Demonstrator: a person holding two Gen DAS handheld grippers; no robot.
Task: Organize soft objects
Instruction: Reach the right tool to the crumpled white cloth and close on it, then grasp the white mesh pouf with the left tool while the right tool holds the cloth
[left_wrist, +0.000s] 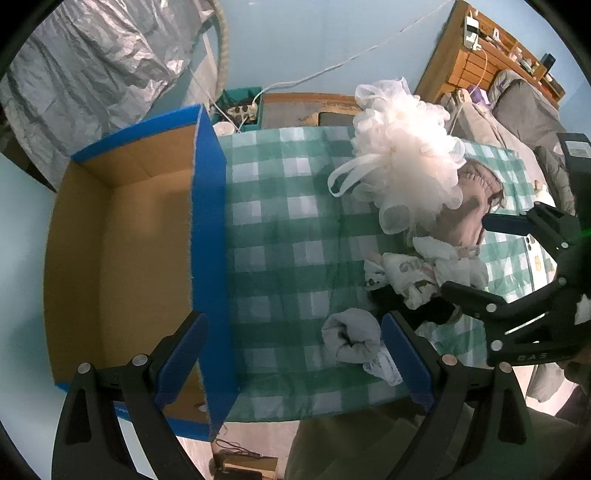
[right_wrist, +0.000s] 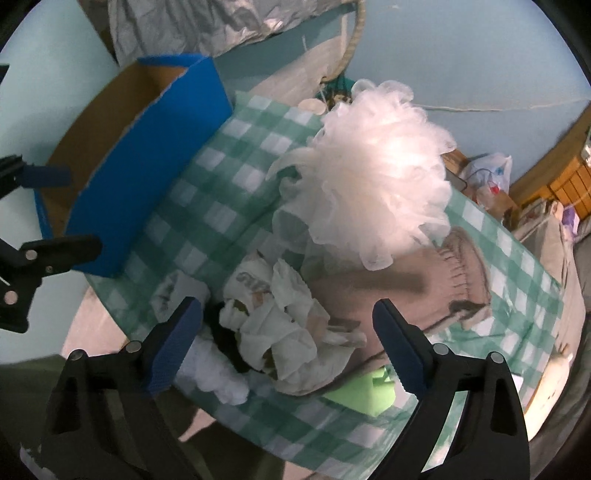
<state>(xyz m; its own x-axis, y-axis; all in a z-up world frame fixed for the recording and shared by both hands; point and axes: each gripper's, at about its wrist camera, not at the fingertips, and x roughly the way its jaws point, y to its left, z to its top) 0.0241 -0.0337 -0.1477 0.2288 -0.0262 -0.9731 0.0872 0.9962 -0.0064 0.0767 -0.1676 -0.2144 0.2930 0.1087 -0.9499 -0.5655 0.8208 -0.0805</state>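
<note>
A pile of soft things lies on the green checked tablecloth (left_wrist: 288, 221). It holds a white mesh bath pouf (left_wrist: 402, 162) (right_wrist: 376, 177), a beige knit piece (right_wrist: 424, 288), a crumpled patterned white cloth (right_wrist: 280, 325) (left_wrist: 406, 273), a black item (left_wrist: 424, 306) and a rolled grey sock (left_wrist: 351, 339). My right gripper (right_wrist: 288, 347) (left_wrist: 476, 258) hangs open over the patterned cloth, its pads clear of it. My left gripper (left_wrist: 295, 354) (right_wrist: 55, 212) is open with nothing in it. It straddles the box's near wall, and the grey sock is just inside its right finger.
An open blue box (left_wrist: 207, 258) (right_wrist: 147, 177) with a bare cardboard inside stands left of the pile. A light green item (right_wrist: 362, 391) and a fluffy white piece (right_wrist: 218, 376) lie near the table's front edge. Silver sheeting, cables and a wooden shelf (left_wrist: 491, 55) stand behind.
</note>
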